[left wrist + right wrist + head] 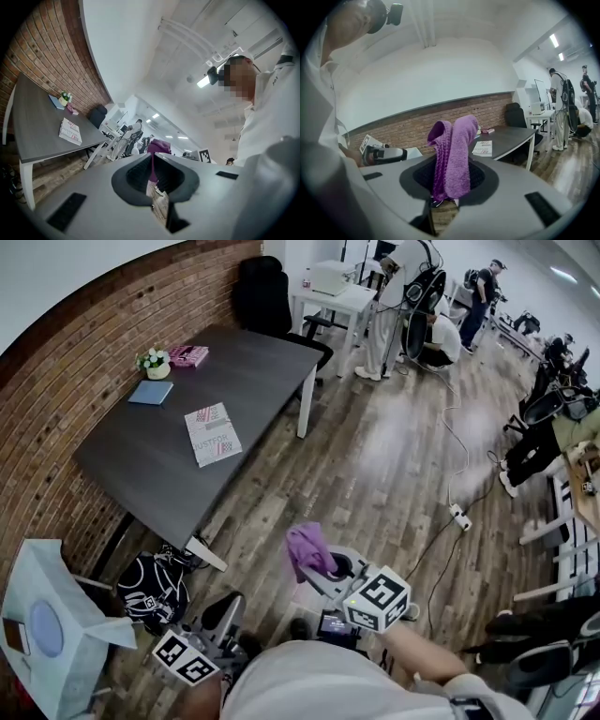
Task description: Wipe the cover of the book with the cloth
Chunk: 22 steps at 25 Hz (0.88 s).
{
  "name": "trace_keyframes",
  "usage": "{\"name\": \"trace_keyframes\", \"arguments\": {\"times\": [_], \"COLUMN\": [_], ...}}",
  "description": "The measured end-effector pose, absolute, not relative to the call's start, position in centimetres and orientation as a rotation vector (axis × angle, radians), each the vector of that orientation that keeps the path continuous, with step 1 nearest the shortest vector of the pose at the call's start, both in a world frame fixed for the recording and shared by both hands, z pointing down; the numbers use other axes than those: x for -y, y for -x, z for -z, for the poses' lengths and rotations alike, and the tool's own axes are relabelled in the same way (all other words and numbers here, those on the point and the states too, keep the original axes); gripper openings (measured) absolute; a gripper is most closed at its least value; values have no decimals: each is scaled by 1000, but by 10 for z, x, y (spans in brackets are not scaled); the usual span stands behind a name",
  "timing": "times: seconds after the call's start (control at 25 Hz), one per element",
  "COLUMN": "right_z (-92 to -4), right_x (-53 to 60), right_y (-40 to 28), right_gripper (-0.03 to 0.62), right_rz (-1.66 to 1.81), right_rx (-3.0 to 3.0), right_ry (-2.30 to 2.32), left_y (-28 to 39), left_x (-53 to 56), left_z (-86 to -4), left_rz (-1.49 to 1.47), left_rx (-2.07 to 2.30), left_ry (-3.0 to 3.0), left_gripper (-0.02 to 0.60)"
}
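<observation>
The book (212, 434), with a white cover and red print, lies flat on the dark grey table (253, 362), well ahead of both grippers. Low in the head view, over the wooden floor, my right gripper (323, 568) is shut on the purple cloth (307, 549). In the right gripper view the cloth (452, 159) stands folded between the jaws of that gripper (450, 187), with the book (482, 148) far beyond. My left gripper (225, 610) is shut and holds nothing. The left gripper (152, 180) in its own view points upward, with the book (70, 131) at the left.
A blue notebook (151, 392), a small flower pot (154, 362) and a pink item (188, 355) sit at the table's far end. A black bag (150, 589) and a paper bag (47, 624) lie near the table leg. A power strip (459, 515) lies on the floor; people stand farther back.
</observation>
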State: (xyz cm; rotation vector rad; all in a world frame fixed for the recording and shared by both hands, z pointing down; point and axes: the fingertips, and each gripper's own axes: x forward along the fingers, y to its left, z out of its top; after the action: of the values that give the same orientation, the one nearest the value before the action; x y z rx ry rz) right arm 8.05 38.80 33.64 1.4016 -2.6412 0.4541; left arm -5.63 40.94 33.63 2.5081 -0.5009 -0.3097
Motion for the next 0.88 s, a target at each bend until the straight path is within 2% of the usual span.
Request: {"name": "trace_keyframes", "arguments": {"times": [0.36,0.88], "right_z": [-326,-352], "right_x": [-379,-357], "right_y": [-112,-122], "right_gripper": [100,103], "right_rz": [-606,-553], "right_rx": [2736,2682], "right_ry": [-1349,-1265], "left_y": [27,20], "left_x": [-406,-384], "left_z": [-338,-351], "left_rz": [308,270], "left_rx": [536,613], "left_ry": [-2518,-2493], "left_gripper": [21,21]}}
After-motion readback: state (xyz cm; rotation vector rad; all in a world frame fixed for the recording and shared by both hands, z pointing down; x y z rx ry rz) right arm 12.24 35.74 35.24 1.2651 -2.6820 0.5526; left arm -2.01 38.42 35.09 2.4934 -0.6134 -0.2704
